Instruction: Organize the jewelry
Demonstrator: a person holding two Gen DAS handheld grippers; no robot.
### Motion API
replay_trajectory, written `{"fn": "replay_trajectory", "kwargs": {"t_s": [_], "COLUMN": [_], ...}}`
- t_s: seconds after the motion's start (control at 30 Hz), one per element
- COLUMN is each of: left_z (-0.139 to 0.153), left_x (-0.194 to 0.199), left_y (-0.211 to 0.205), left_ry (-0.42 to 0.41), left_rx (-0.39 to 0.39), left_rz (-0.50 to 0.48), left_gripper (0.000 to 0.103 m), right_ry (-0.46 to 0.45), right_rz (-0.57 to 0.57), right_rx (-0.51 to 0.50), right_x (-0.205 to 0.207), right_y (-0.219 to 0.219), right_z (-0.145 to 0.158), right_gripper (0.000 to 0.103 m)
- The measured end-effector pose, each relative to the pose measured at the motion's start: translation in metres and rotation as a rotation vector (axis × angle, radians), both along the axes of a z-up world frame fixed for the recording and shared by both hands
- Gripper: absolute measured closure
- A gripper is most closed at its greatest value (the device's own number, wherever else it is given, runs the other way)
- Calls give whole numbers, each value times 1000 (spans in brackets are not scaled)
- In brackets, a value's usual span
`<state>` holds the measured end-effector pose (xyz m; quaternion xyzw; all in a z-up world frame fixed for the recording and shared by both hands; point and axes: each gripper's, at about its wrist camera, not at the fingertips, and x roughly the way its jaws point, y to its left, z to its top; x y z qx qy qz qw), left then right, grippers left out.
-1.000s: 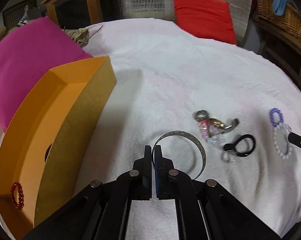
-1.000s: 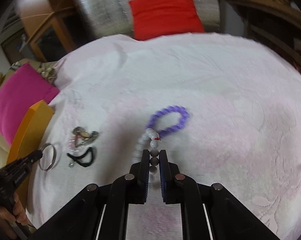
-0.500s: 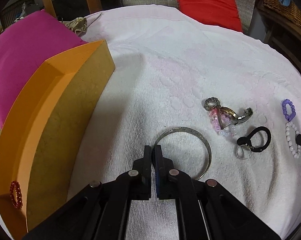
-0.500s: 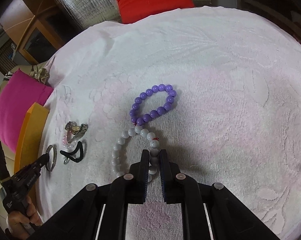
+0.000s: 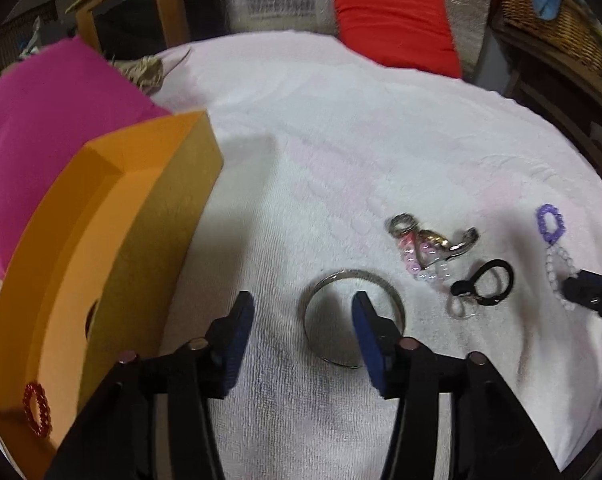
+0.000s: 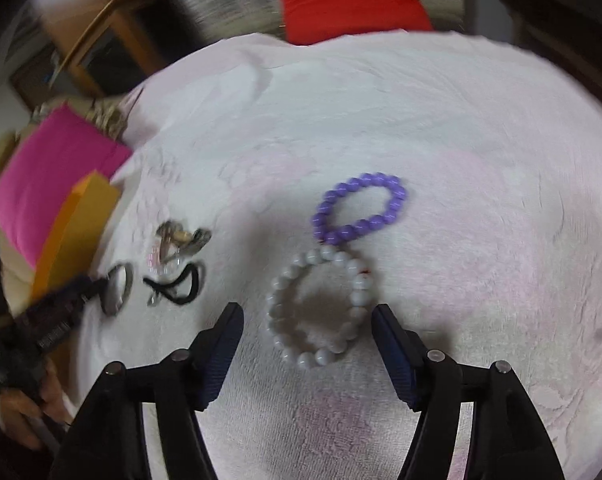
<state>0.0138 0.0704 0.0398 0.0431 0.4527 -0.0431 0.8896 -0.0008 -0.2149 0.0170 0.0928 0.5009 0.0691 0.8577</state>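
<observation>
A silver bangle (image 5: 341,274) lies flat on the white towel. My left gripper (image 5: 301,308) is over it with its jaws opening. One finger stands inside the ring and the other outside, and neither pad presses on it. A white bead bracelet (image 6: 275,300) lies between the fingers of my right gripper (image 6: 308,316), whose jaws are also opening and free of the beads. A purple bead bracelet (image 6: 355,226) touches the white one on its far side. A red bead bracelet (image 5: 37,410) lies in the orange box (image 5: 141,200).
Between the bangle and the bead bracelets lie a black hair tie (image 5: 489,280), a small ring (image 5: 461,308) and a tangle of metal and pink pieces (image 5: 421,248). A pink cushion (image 5: 41,120) sits behind the box, a red cushion (image 5: 393,20) at the far edge.
Both grippers were shut, the left on the bangle's rim and the right on the white bracelet. Both have let go and spread their fingers. The bangle and bracelet rest on the towel.
</observation>
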Motion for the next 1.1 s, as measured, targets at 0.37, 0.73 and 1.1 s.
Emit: {"fn": "replay_trajectory", "kwargs": {"t_s": [0.37,0.73,1.1], "left_z": [-4,-25,-13], "left_x": [1,15,7], "left_y": [-11,-26,-23], "left_ry": [21,77,8], "left_rx": [-50,-19,-38], "left_rz": [-70,-66,-55], "left_gripper": [31,28,40], "right_ry": [-44,-49,-72], "right_rz": [-24,-22,-60], "right_rx": [-218,-215,-110], "right_x": [-1,-1,-4], "right_y": [15,15,0], "right_z": [-6,-8,3], "right_gripper": [80,80,82]}}
